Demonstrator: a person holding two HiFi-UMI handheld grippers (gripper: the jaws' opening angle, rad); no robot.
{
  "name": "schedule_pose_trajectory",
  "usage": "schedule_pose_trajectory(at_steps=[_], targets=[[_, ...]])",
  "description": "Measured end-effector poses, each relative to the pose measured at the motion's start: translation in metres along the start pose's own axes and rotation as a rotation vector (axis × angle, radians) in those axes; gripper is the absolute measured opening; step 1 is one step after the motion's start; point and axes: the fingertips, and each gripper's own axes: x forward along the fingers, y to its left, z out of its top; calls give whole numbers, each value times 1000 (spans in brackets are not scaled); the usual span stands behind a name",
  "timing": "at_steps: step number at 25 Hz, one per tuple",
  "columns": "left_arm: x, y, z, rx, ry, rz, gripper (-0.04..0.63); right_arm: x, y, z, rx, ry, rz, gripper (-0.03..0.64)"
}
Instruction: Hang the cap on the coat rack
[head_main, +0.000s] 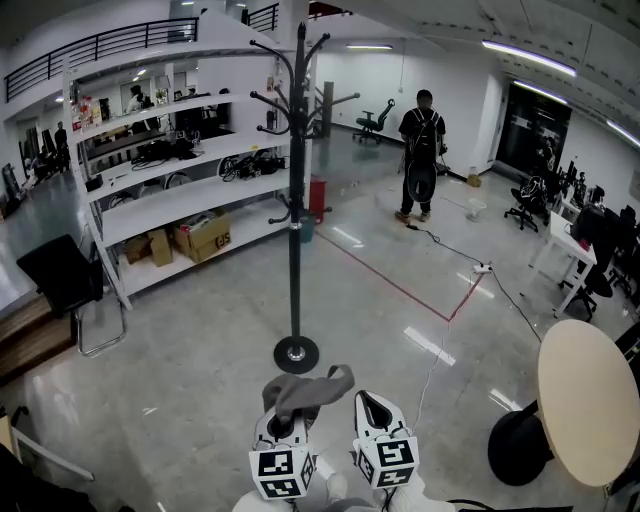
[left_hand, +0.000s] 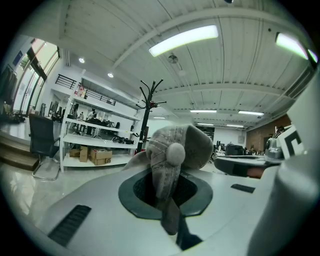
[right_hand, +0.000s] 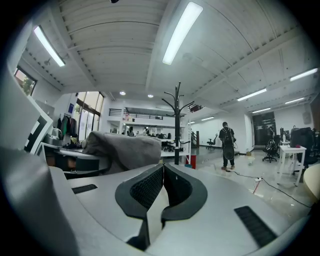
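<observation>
Head view: I'm holding the floppy grey fabric cap (head_main: 312, 388) low in my left gripper (head_main: 285, 428), well short of the tall black metal coat rack (head_main: 297, 200), so I'm judging it wants lifting high and easing over an upturned hook (head_main: 268, 48). Left gripper view is showing the jaws clenched on a cap fold, which the head view hides; right gripper view is showing my right gripper (right_hand: 162, 187) pinched together, empty.

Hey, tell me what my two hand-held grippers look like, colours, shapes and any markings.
The left hand-held gripper and the right hand-held gripper both have smooth, rounded, pale grey shells. Each carries a marker cube at the rear, printed with black-and-white squares. The pads are dark, curved and finely textured, and dark ribbed slots sit in the shell on either side. No cables show on them.
</observation>
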Motion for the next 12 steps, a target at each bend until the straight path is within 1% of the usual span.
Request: schedule_pose_trajectory(at_steps=[12], targets=[[53, 7, 12, 2, 0, 26, 17, 52, -29, 9, -6, -5, 21, 11]])
